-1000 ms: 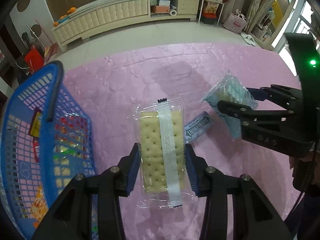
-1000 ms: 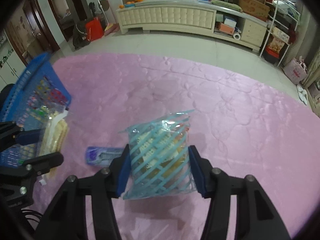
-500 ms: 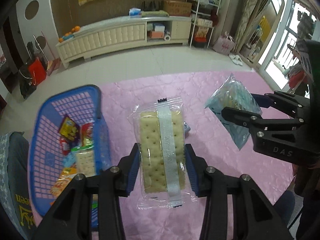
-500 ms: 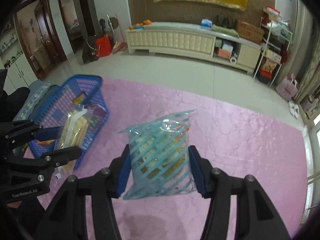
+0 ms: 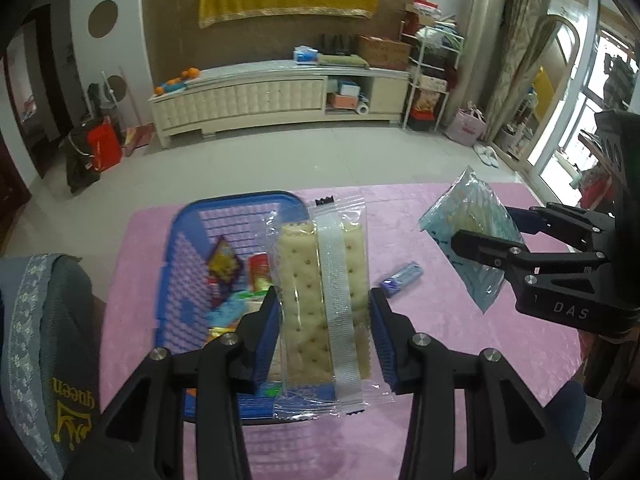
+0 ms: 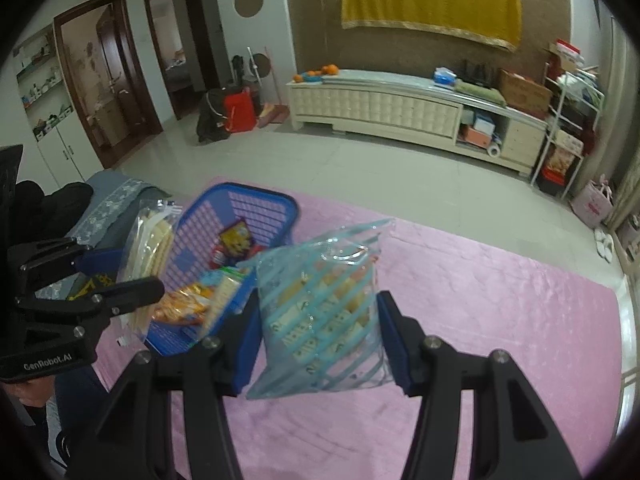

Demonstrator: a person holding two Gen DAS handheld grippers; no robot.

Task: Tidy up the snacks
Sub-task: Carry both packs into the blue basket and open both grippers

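Two packs are in my grip, one per side. My left gripper (image 5: 324, 336) has its jaws closed on a cracker pack (image 5: 323, 304), a clear wrapper with pale crackers and a silvery seam strip down the middle, held upright above the near right part of the basket (image 5: 176, 248). My right gripper (image 6: 318, 340) has its jaws closed on a blue-striped bag (image 6: 320, 312) of small pale pieces, held in the air over the pink tabletop (image 6: 500, 320), just right of the basket (image 6: 256, 204).

From the left wrist view I see the basket lying toward the tabletop's left edge, with several bright snack packets (image 5: 224, 266) inside, and a small blue packet (image 5: 401, 278) lying flat on the pink tabletop (image 5: 460, 344) between the cracker pack and the right gripper (image 5: 486, 236). That small packet does not show in the right wrist view, where my striped bag covers that area. The right wrist view instead shows the left gripper (image 6: 116, 276) side-on, its cracker pack (image 6: 148, 248) at the basket's left rim, and an orange packet (image 6: 180, 304) near the basket's near end. A grey fabric-covered seat (image 5: 44, 320) stands beside the tabletop's left edge.
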